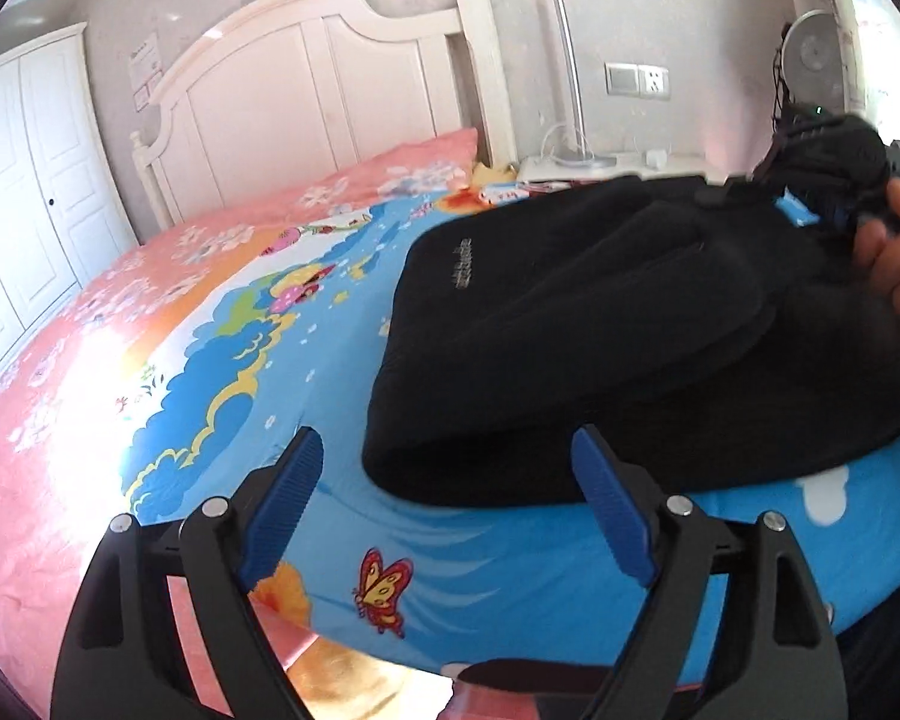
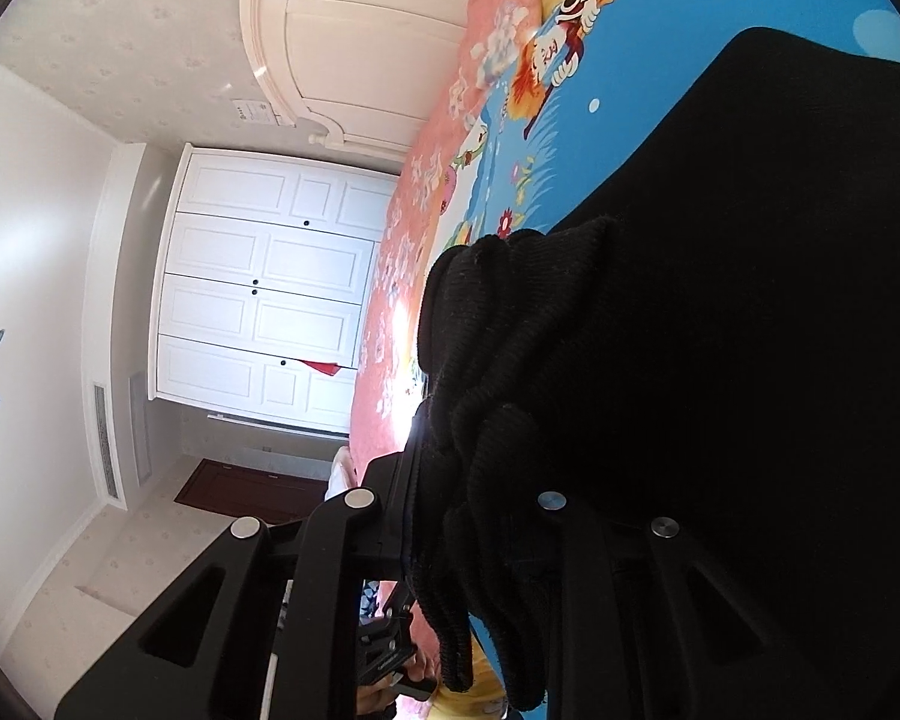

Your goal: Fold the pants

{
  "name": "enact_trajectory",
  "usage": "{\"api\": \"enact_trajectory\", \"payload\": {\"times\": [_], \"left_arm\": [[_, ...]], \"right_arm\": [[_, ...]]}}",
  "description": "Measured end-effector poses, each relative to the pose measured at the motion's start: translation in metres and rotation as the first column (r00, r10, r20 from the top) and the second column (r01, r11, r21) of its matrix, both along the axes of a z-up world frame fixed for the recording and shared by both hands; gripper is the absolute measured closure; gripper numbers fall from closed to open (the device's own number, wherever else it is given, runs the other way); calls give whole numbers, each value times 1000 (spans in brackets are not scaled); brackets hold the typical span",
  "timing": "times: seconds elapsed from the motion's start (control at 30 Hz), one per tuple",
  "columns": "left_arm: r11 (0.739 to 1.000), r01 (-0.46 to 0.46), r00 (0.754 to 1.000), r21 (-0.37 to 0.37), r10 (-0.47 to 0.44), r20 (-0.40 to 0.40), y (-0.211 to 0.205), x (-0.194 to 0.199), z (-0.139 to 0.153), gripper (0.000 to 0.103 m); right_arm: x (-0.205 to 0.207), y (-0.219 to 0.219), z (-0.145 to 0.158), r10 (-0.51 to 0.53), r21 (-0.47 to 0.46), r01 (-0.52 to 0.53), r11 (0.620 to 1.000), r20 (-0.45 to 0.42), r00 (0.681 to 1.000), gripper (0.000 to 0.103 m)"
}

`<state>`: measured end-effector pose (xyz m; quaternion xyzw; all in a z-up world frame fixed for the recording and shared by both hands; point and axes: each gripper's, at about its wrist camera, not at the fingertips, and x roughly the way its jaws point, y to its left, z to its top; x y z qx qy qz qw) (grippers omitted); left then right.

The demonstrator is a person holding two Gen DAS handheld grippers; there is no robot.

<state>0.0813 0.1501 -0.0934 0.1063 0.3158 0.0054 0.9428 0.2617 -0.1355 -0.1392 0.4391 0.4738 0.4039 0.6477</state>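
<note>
1. On the bed's cartoon-print sheet [image 1: 462, 564], black pants [image 1: 600, 348] are seen lying as a compact, doubled-over bundle; several folds are judged done.
2. Left gripper [image 1: 450, 516] is recorded standing wide apart with nothing between its blue pads [image 1: 285, 510]; it is held just short of the bundle's near rounded edge, not touching it.
3. Right gripper [image 2: 480, 540] is recorded clenched on a bunched ribbed edge of the pants, probably a waistband or cuff; its pads are hidden under the cloth, so contact is read from fabric gathered between the fingers.
4. Remaining work, as judged: the held end is to be laid down or carried across for a last fold, then smoothed. Whether another fold is needed cannot be told.
5. Left wrist view alone shows the bundle's whole outline, a small printed logo [image 1: 463, 265], and a hand [image 1: 897, 276] at the far right end.
6. Right wrist view alone shows the knit texture of the gripped edge and the wardrobe [image 2: 270, 294].
</note>
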Motion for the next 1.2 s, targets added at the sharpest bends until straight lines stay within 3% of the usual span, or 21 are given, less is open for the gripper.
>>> {"api": "enact_trajectory", "payload": {"times": [0.1, 0.23, 0.27, 0.37, 0.4, 0.5, 0.63, 0.73, 0.87, 0.97, 1.07, 1.13, 1.2], "left_arm": [[1000, -28, 999, -8, 27, -26, 5, 8, -8, 18], [983, -124, 986, 134, 138, -96, 11, 26, -31, 18], [979, -173, 978, 111, 185, -100, 20, 27, -31, 18], [968, -230, 967, -101, 216, -133, 46, 19, -28, 17], [965, -237, 965, -112, 220, -143, 48, 19, -29, 17], [978, -205, 968, -34, 198, -157, 41, 22, -36, 19], [984, -171, 972, -54, 159, -174, 39, 25, -38, 40], [989, -144, 976, -45, 134, -173, 38, 33, -38, 49], [989, -144, 977, -36, 136, -165, 36, 32, -40, 49], [990, -137, 978, -23, 132, -159, 33, 31, -40, 50], [992, -107, 981, -61, 96, -169, 33, 34, -38, 68], [989, -111, 981, -96, 94, -168, 39, 37, -33, 71], [970, -140, 978, -197, 105, -178, 54, 41, -28, 68]], "right_arm": [[0, 1, -1, -11, -13, 11, 1000, -2, 1000, 82], [-6, -9, -9, -24, -49, 23, 999, -7, 1000, 82], [-8, -13, -14, -26, -71, 25, 997, -11, 1000, 82], [-13, -14, -33, -29, -134, 24, 991, -37, 999, 82], [-14, -15, -37, -33, -121, 27, 992, -41, 999, 82], [-13, -16, -35, -33, -151, 27, 988, -33, 999, 79], [-15, -10, -26, -29, -227, 32, 973, 16, 999, 73], [-18, -7, -23, -36, -238, 41, 971, 26, 999, 73], [-17, -3, -23, -48, -247, 58, 967, 48, 998, 74], [-18, 1, -20, -36, -238, 48, 970, 56, 998, 81], [-21, 6, -14, -26, -255, 42, 966, 64, 998, 82], [-23, 8, -12, -24, -257, 40, 966, 66, 998, 82], [-23, 8, -15, -23, -259, 38, 965, 63, 998, 82]]}}
